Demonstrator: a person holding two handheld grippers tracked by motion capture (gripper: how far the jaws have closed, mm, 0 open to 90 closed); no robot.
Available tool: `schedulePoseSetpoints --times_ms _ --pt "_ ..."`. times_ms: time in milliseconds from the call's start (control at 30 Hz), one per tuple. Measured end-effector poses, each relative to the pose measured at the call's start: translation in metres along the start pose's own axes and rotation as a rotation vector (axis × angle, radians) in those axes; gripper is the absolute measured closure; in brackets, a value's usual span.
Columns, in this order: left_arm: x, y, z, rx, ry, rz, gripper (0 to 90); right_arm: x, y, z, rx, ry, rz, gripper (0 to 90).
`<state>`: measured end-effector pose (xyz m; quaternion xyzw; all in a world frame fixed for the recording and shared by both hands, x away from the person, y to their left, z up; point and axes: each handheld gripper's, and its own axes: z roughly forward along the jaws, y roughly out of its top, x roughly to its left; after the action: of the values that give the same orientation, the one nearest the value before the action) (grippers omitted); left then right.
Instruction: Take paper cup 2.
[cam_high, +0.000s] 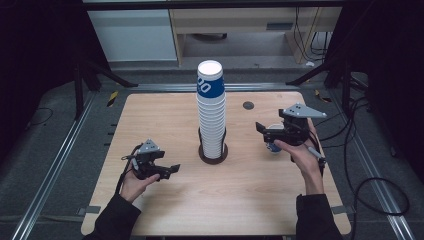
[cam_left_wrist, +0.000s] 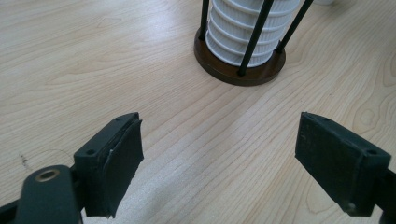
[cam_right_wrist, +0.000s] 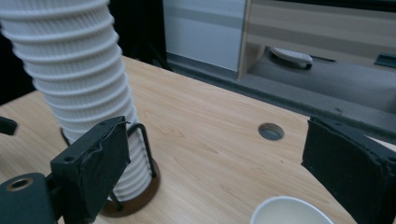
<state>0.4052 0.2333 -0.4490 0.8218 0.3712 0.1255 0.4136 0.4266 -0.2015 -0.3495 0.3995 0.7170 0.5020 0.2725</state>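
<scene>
Left claw (cam_high: 171, 169): released, empty, just left of the cup stack (cam_high: 211, 112).
Right claw (cam_high: 264, 131): released, over a loose paper cup (cam_right_wrist: 290, 212), right of the stack.

Grey grommet hole (cam_high: 248, 105) in wooden table (cam_high: 165, 120).

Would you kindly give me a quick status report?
Both tongs open, left, right. Loose cup upright below right tongs. Cup stack in holder, untouched. Nothing between.
</scene>
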Motion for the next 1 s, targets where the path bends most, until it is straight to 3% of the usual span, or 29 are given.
schedulePoseSetpoints --times_ms 133,333,367,633,800,1000 --pt "0.0 0.0 0.0 0.0 0.001 -0.006 14.6 0.008 0.005 0.001 -0.025 0.052 0.0 7.4" --pt "0.0 0.002 -0.005 -0.014 0.004 -0.014 15.1 0.018 0.015 0.003 -0.055 0.086 -0.02 7.4" --pt "0.001 0.001 -0.004 -0.013 0.002 -0.017 15.4 0.023 0.023 0.004 -0.086 0.112 -0.012 7.4" --pt "0.002 0.001 -0.005 -0.011 0.019 -0.014 15.8 0.051 0.056 0.016 -0.17 0.182 -0.029 7.4" --pt "0.002 0.001 -0.004 -0.006 0.019 -0.012 15.7 0.068 0.074 0.025 -0.202 0.205 -0.044 7.4" --pt "0.001 0.001 -0.003 0.0 0.017 -0.005 15.7 0.08 0.089 0.041 -0.202 0.213 -0.057 7.2"
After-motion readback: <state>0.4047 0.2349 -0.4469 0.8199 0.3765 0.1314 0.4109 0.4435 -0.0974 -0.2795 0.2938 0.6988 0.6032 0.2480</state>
